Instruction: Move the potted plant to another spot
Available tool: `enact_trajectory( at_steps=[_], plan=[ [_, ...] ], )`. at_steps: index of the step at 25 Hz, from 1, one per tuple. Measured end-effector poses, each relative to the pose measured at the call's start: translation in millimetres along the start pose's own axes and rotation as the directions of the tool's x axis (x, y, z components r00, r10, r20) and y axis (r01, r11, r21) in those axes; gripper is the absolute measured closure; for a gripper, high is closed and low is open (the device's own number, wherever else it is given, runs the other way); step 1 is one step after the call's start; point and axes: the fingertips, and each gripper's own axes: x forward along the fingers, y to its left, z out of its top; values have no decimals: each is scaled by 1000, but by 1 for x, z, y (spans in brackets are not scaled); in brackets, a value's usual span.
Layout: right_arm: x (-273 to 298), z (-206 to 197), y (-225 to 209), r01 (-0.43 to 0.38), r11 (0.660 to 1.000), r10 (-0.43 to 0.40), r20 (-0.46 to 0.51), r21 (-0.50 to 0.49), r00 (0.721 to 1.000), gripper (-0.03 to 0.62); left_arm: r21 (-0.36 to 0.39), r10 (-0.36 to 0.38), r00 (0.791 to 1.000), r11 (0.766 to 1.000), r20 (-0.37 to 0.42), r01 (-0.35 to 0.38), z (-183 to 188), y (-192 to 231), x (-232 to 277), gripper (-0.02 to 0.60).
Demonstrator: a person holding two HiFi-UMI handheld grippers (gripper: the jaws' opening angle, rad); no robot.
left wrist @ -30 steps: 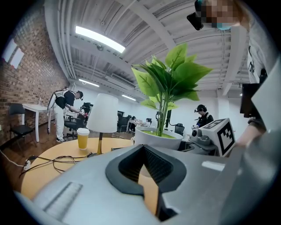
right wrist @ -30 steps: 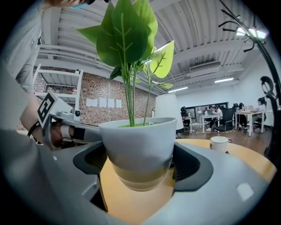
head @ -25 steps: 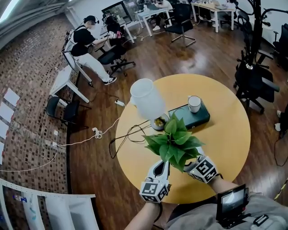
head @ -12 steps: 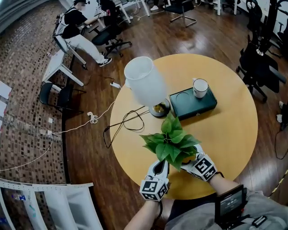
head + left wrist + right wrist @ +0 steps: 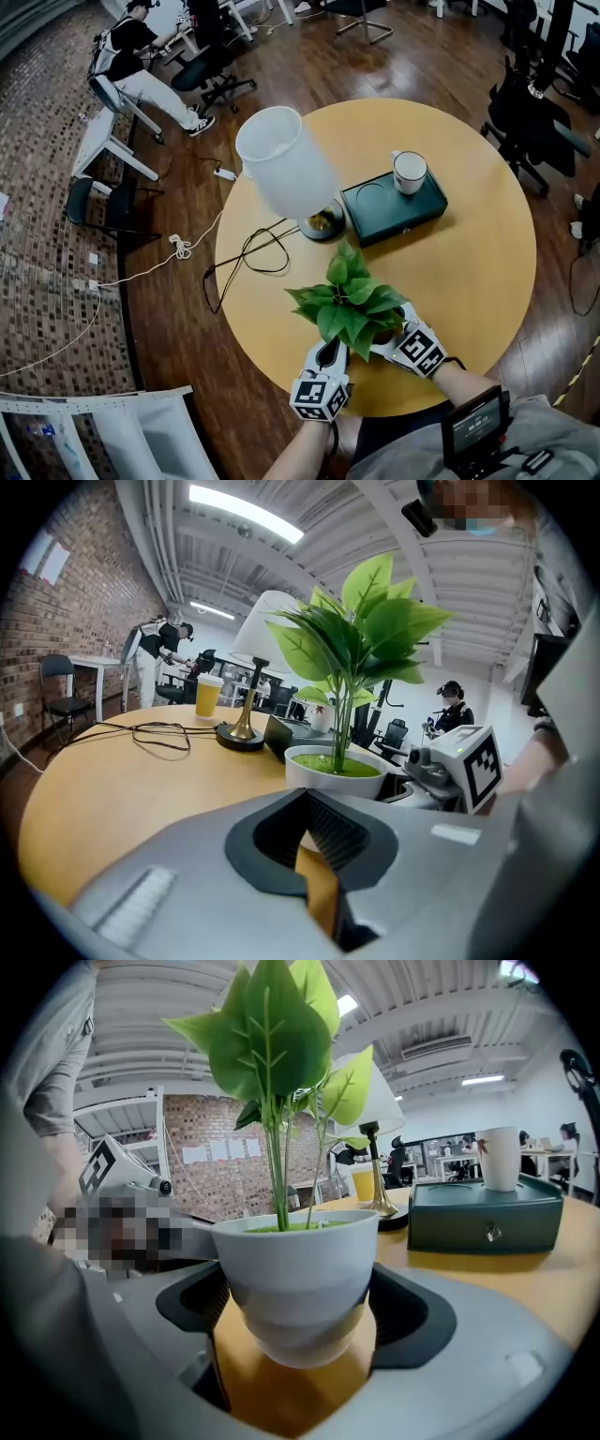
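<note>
The potted plant (image 5: 349,305), green leaves in a white pot (image 5: 295,1279), stands near the front edge of the round yellow table (image 5: 469,272). My right gripper (image 5: 398,339) is shut on the pot, with its jaws pressed against both sides of the bowl in the right gripper view. The pot's rounded bottom looks just off the tabletop. My left gripper (image 5: 330,349) is beside the pot on its left, shut with nothing in it; only a thin sliver of table shows between its jaws. From the left gripper view the pot (image 5: 333,771) is just ahead and apart from the jaws.
A lamp with a white shade (image 5: 281,159) and brass base (image 5: 322,225) stands behind the plant, its black cable (image 5: 248,258) looping left. A dark green box (image 5: 394,206) carries a white mug (image 5: 409,171). Office chairs and a seated person are beyond the table.
The plant, in my right gripper, has come away from the lamp base toward the table's near edge. The left gripper has kept alongside it.
</note>
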Motion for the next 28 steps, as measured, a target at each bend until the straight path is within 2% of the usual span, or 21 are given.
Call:
enact_trajectory(
  at_steps=[17, 28],
  plan=[
    [-6, -33, -2, 24, 999, -26, -56, -38, 998, 134, 16, -15, 999, 1000, -34, 16, -25, -11, 4, 581],
    [-6, -38, 3, -2, 998, -3, -66, -67, 998, 123, 15, 12, 999, 1000, -46, -11, -35, -4, 0, 581]
  ],
)
